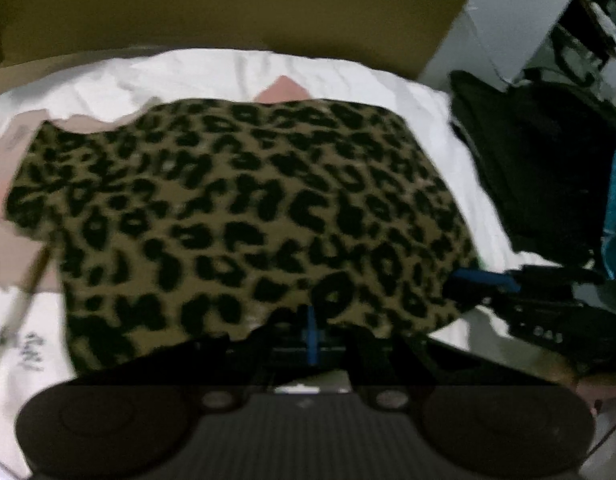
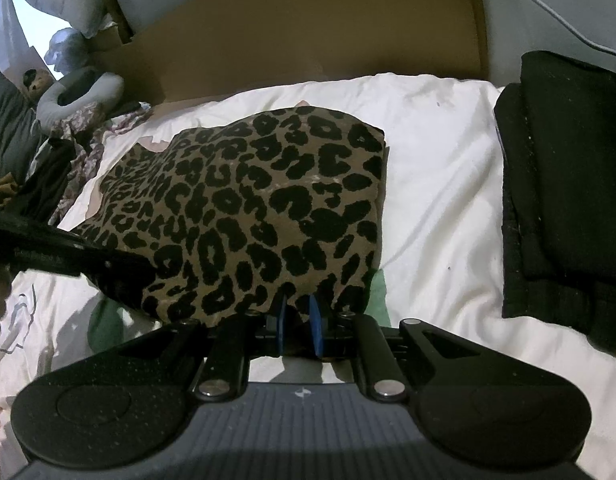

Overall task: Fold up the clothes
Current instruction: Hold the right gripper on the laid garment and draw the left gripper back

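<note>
A leopard-print garment (image 1: 243, 216) lies partly folded on the white bed sheet (image 1: 440, 128); it also shows in the right wrist view (image 2: 259, 216). My left gripper (image 1: 312, 332) is shut on the garment's near edge, its blue pads pressed together. My right gripper (image 2: 299, 316) grips the near right edge of the garment, with cloth between its blue pads (image 2: 316, 328). The right gripper shows in the left wrist view (image 1: 484, 284) at the garment's right corner. The left gripper shows in the right wrist view (image 2: 119, 276) at the garment's left corner.
A stack of folded black clothes (image 2: 564, 192) lies on the right of the bed. A brown headboard (image 2: 308, 32) stands behind. A pile of clothes and a plush toy (image 2: 67, 92) lie at the far left. A pink cloth (image 1: 283, 88) lies under the garment.
</note>
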The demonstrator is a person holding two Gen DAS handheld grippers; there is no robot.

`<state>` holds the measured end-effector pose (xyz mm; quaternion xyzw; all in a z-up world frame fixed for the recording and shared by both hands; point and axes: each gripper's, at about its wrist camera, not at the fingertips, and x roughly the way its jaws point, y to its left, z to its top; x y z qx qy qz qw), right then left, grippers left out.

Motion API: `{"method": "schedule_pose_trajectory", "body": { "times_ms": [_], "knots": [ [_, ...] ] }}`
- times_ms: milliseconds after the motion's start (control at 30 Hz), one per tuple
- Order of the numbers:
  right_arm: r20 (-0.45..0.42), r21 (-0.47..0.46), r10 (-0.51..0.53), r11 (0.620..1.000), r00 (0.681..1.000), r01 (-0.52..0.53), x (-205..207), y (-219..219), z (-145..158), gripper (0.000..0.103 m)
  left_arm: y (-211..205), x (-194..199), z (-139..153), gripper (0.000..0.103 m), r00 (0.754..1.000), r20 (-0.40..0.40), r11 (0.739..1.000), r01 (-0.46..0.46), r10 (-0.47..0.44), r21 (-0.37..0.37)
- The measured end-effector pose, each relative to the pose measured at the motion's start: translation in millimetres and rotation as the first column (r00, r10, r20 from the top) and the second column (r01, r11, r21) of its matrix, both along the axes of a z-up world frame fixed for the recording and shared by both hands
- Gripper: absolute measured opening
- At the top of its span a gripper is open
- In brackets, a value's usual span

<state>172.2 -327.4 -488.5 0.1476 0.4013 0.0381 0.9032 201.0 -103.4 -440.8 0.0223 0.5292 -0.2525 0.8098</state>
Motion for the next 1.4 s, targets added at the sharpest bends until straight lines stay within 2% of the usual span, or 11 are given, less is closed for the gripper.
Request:
{"method": "schedule_pose_trajectory", "body": {
  "times_ms": [300,500,667,800,900,1133,1300,1400],
  "knots": [
    [-0.007,0.006,-0.004,1.0,1.0,0.004,1.4,-0.7,0.7,0.017,24.9,9.2,-0.9,0.002,0.995,-0.036,0.989,-0.083,0.088,0.125],
    [-0.008,0.021,-0.01,1.0,1.0,0.01,1.4,-2.3,-0.1,0.017,32.0,9.2,7.4,0.003,0.993,-0.023,0.976,-0.108,0.114,0.189],
    [-0.008,0.035,-0.016,0.999,1.0,0.016,1.5,-3.7,-0.8,0.017,15.0,3.1,20.1,0.01,0.996,0.004,0.983,-0.09,0.09,0.16],
    [-0.008,0.045,-0.02,0.999,1.0,0.02,1.5,-4.8,-1.4,0.017,-1.8,-2.8,27.3,0.01,0.997,0.022,0.989,-0.071,0.069,0.127],
    [-0.008,0.048,-0.02,0.999,1.0,0.021,1.5,-5.2,-1.6,0.017,-17.7,-10.2,21.2,0.01,0.998,0.012,0.993,-0.057,0.056,0.107],
    [-0.005,0.041,-0.012,0.999,1.0,0.013,1.7,-4.9,-1.4,0.017,-36.5,-22.4,1.9,0.01,0.999,0.03,0.993,-0.039,0.035,0.113],
    [-0.003,0.037,-0.01,0.999,1.0,0.01,1.8,-4.7,-1.7,0.017,-30.2,-26.7,5.8,0.01,0.998,0.059,0.988,-0.022,0.014,0.15],
    [0.002,0.031,-0.01,0.999,1.0,0.01,1.4,-3.7,-1.9,0.017,-24.3,-27.8,9.9,0.01,0.998,0.066,0.989,-0.026,0.017,0.144]
  ]
}}
